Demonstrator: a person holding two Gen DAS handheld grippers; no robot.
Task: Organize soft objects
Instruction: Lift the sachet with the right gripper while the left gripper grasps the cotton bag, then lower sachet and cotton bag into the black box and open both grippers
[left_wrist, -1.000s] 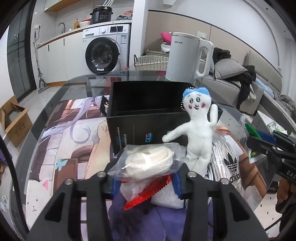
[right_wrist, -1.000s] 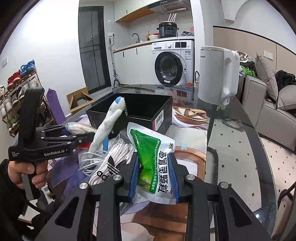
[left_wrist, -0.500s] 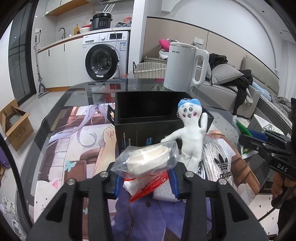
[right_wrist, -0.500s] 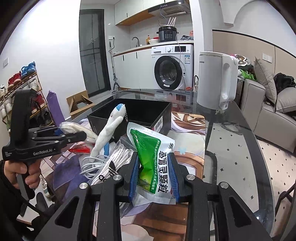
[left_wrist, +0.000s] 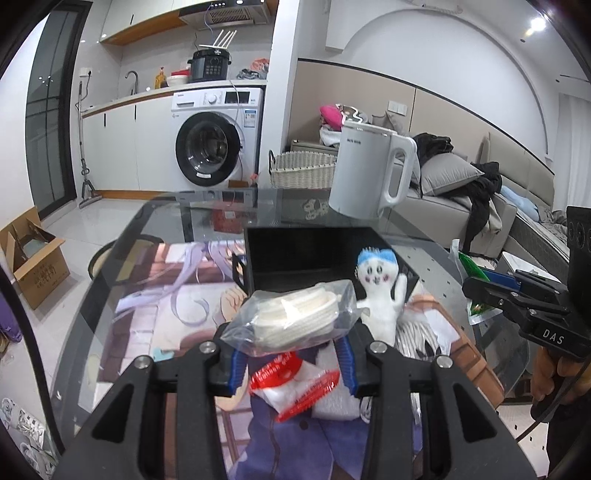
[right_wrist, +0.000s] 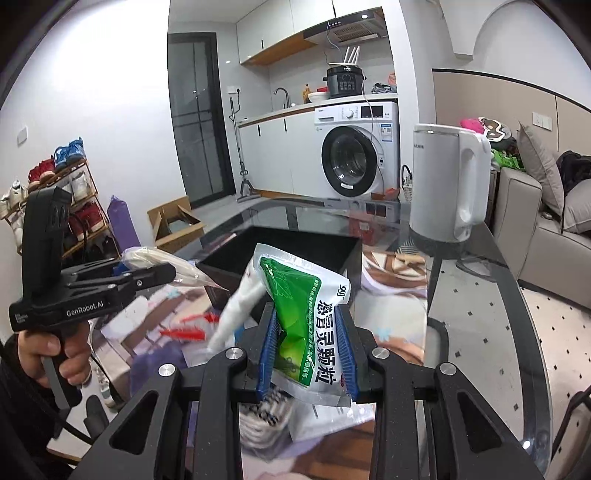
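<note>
Clear bag (left_wrist: 295, 319) in L fingers (left_wrist: 236, 363)

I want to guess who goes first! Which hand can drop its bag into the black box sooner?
Probably left. Its clear bag of white pads hangs right before the black box, almost over its near wall. The right's green sachet looks farther back.

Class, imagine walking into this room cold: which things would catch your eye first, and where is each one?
Two held packets stand out: the left gripper clamps a clear bag of white pads, and the right gripper grips a green and white sachet. Behind them an open black box sits on the glass table, a white plush doll before it.
</note>
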